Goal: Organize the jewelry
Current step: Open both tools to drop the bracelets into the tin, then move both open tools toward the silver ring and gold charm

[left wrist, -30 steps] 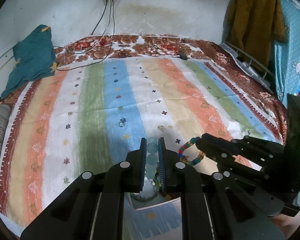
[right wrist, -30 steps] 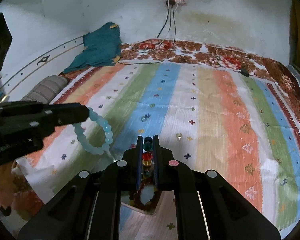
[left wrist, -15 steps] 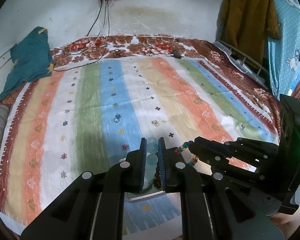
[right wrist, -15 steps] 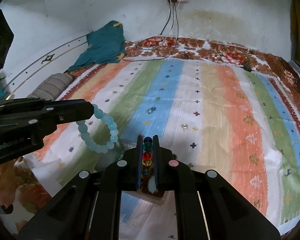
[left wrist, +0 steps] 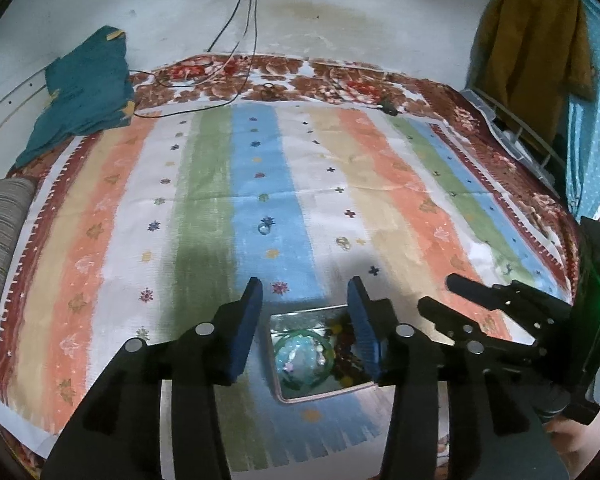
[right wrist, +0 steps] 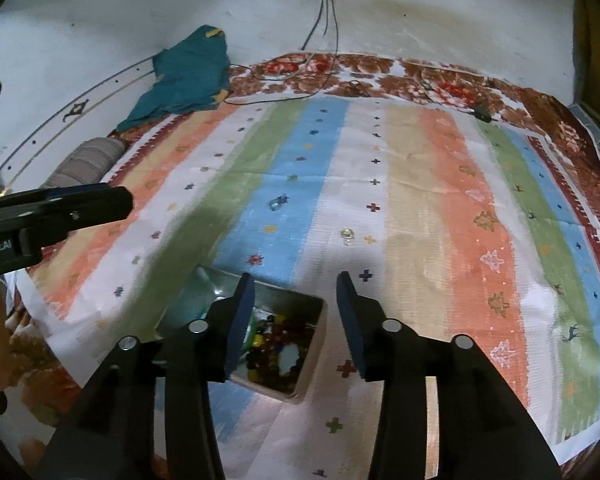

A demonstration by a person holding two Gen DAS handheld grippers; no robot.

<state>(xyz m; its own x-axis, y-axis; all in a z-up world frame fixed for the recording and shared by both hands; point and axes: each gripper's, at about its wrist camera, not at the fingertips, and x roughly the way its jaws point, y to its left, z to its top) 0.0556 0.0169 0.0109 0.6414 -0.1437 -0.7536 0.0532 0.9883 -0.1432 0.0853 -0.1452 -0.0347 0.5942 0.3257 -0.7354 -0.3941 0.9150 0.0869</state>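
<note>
A small square box (left wrist: 288,394) lies on the striped cloth below both grippers. In it lie a pale blue bead bracelet (left wrist: 303,358) and a multicoloured bead bracelet (right wrist: 278,346). The box also shows in the right wrist view (right wrist: 314,354). My left gripper (left wrist: 305,294) is open and empty just above the box. My right gripper (right wrist: 296,280) is open and empty above the box's right side. Two rings lie farther out on the cloth: one on the blue stripe (left wrist: 265,229), one on the white stripe (left wrist: 343,242).
A striped cloth (left wrist: 400,184) covers the bed. A teal garment (left wrist: 84,88) lies at the back left, and a rolled striped cloth (left wrist: 0,236) at the left edge. Cables (left wrist: 228,80) run from a wall socket. Clothes hang at the right (left wrist: 532,40).
Both grippers opened and let go of their bracelets. The pale blue and the multicoloured bracelets now lie in the box.
</note>
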